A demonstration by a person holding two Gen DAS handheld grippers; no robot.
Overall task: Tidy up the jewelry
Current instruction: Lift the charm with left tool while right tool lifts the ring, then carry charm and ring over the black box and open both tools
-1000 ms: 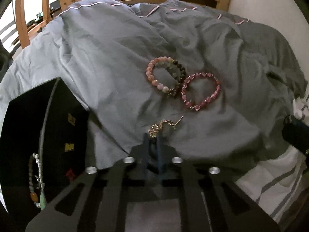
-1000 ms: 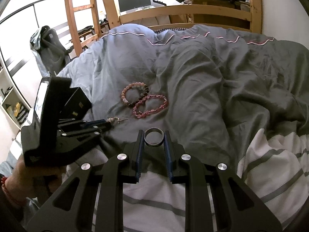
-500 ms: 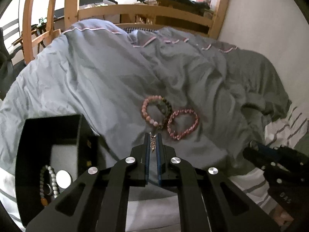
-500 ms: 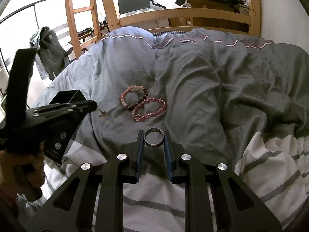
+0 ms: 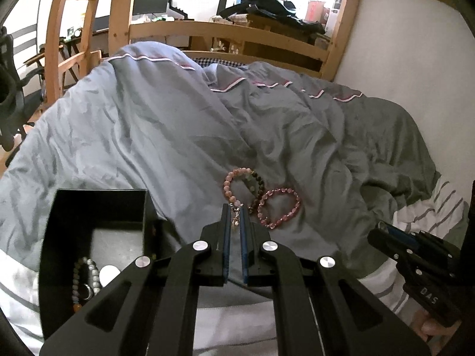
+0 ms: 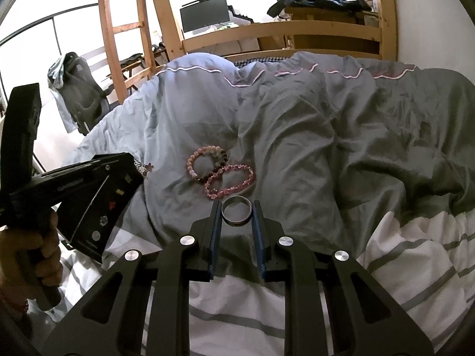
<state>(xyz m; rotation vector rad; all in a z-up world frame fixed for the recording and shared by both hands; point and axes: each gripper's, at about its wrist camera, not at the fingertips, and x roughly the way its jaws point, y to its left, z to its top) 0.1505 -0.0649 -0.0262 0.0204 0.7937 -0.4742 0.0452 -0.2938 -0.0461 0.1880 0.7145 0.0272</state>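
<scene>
We see left gripper (image 5: 234, 222) clamped on gold chain (image 5: 235, 219), black box (image 5: 98, 231) lower left. Right gripper (image 6: 236, 212) clamped on metal ring (image 6: 236, 210); "DAS" printed on its body. Bead bracelets (image 6: 219, 175) ahead on bed (image 6: 326, 154).

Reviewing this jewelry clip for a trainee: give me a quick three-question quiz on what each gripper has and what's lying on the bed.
1. True or false: the left gripper is shut on a small gold chain.
2. What is clamped in the right gripper? A) a beaded bracelet B) a metal ring C) nothing
3. How many beaded bracelets lie on the grey duvet, and where is the black box relative to them in the left wrist view?

Key
1. True.
2. B.
3. Two: a mixed pink and dark bracelet touching a pink bracelet. The box, already holding beads, sits to their lower left.
</scene>
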